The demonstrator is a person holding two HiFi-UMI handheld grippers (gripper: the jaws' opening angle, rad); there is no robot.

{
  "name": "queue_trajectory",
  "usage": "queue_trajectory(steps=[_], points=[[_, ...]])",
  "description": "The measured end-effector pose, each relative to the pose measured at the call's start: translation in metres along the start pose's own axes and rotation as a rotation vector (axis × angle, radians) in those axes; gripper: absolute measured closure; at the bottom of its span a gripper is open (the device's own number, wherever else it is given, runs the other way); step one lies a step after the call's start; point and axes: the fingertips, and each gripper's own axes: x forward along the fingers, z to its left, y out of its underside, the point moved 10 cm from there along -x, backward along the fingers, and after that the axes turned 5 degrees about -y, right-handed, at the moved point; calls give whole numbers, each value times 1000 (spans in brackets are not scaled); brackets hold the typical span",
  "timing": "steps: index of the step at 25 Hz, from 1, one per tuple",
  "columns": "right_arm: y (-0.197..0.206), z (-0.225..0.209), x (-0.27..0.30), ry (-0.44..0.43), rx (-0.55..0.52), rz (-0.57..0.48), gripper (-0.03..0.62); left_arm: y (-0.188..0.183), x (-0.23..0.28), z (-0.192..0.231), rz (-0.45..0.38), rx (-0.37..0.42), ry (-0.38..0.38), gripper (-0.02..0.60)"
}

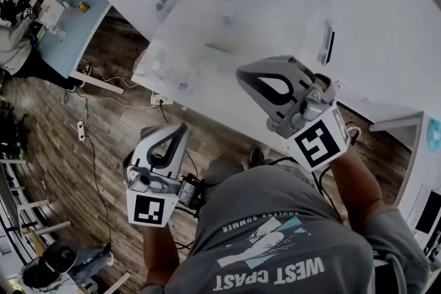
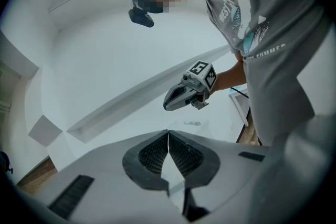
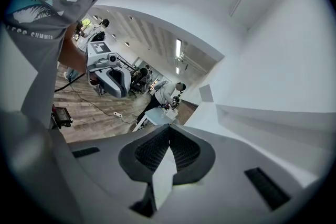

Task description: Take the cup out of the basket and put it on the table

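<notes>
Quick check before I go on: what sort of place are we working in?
Most likely an open-plan lab or office workspace. There is a wood-plank floor with a power strip and cables trailing across it, a large white table in front, and a person seated at a desk farther back.

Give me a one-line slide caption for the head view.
Person holds two shut, empty grippers: right gripper over the white table, left gripper above wooden floor.
</notes>
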Motion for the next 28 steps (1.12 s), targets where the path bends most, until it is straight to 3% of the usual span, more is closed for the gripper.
queue_trajectory(steps=[7, 17, 22, 28], points=[[24, -35, 34, -2, 34, -11, 582, 24, 23, 21, 12, -27, 21, 566], [81, -108, 126, -11, 113, 80, 582, 69, 68, 71, -5, -57, 98, 566], [132, -132, 187, -73, 182, 173, 582, 90, 79, 90, 5, -80, 135, 566], [195, -132, 259, -190, 220, 309, 576, 113, 86, 103, -10, -120, 163, 566]])
